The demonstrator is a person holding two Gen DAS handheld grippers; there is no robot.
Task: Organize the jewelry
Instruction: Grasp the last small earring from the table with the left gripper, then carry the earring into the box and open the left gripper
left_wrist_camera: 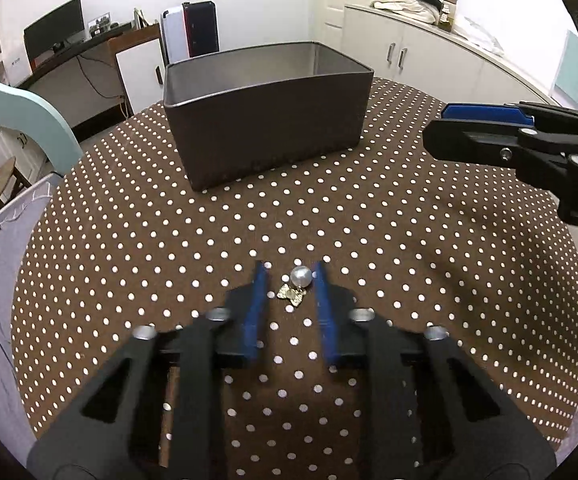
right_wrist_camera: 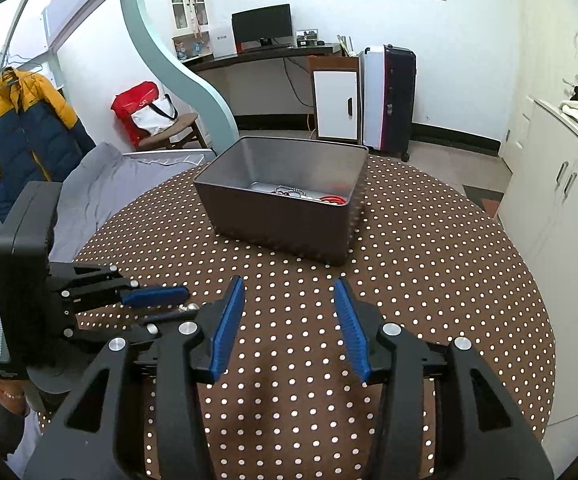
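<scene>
Pearl and gold-toned metal make up the earring (left_wrist_camera: pixel 296 286), which lies on the polka-dot tablecloth (left_wrist_camera: pixel 369 220) near the table's front edge, well apart from the brown box (left_wrist_camera: pixel 265 128) standing toward the far edge. Your left gripper (left_wrist_camera: pixel 289 276) is released, with its blue pads (left_wrist_camera: pixel 257 300) straddling the earring; the pearl sits just beside the right-hand pad, and the gold bow charm lies nearer the middle of the gap. Because the pearl is round and smooth, you risk squeezing it out forward as the pads close, so that it rolls across the cloth. Center the gap on the pearl or on the charm before you clench. If you catch only the thin charm, the pearl is likely to swing and may pull the piece free during the carry. If you press down too hard, the pads may snag the cloth and drag it, shifting the box. Your right gripper (right_wrist_camera: pixel 289 320) is also released, holds nothing, and hovers above the middle of the table; keep it away from the left gripper's path to the box. The right wrist view shows beads and a red item already inside the box (right_wrist_camera: pixel 285 196), so release low to avoid a bounce off them.
</scene>
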